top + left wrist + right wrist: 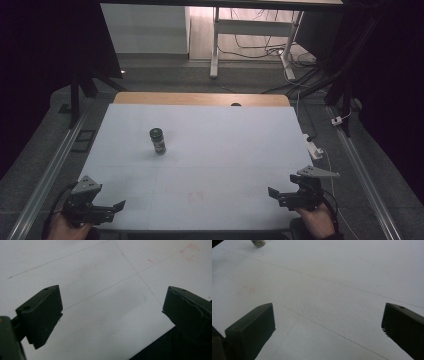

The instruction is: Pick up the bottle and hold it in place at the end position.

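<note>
A small dark jar (158, 140) with a dark lid stands upright on the white table (225, 150), left of centre. Its base (258, 242) peeks in at the top left of the right gripper view. My left gripper (119, 205) rests at the table's front left corner, held by a hand, jaws wide apart with nothing between them (111, 315). My right gripper (272, 192) sits at the front right, also open and empty (328, 327). Both are far from the jar.
Thin pencil lines and a faint red square mark (190, 251) cross the white sheet. A white power strip (314, 148) and cables lie by the table's right edge. Metal rails (50, 170) run along both sides. A desk frame (250, 35) stands beyond.
</note>
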### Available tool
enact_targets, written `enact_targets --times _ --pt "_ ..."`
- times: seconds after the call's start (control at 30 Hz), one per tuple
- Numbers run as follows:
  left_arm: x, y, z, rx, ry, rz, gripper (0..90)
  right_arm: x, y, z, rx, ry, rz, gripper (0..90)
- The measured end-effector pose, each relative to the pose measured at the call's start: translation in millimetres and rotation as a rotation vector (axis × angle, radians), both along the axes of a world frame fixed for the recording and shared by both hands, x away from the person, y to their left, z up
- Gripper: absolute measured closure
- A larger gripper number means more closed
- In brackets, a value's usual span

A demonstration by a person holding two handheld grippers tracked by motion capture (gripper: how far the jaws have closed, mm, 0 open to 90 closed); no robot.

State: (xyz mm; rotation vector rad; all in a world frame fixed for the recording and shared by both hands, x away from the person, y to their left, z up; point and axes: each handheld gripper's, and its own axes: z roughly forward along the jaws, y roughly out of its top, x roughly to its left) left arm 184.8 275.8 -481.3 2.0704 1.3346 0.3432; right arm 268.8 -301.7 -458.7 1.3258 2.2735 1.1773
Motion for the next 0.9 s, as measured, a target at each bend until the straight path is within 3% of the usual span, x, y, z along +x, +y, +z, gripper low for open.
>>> enact_targets --times 0.4,0.9 --pt "0.3 1.0 0.7 -0.027 0.0 -0.002 1.4 0.7 3.5 -0.8 -0.022 0.015 0.035 0.0" --pt "3.0 2.5 -0.1 -0.06 0.024 -0.027 0.9 0.6 3.6 -0.8 -0.023 0.013 0.038 0.0"
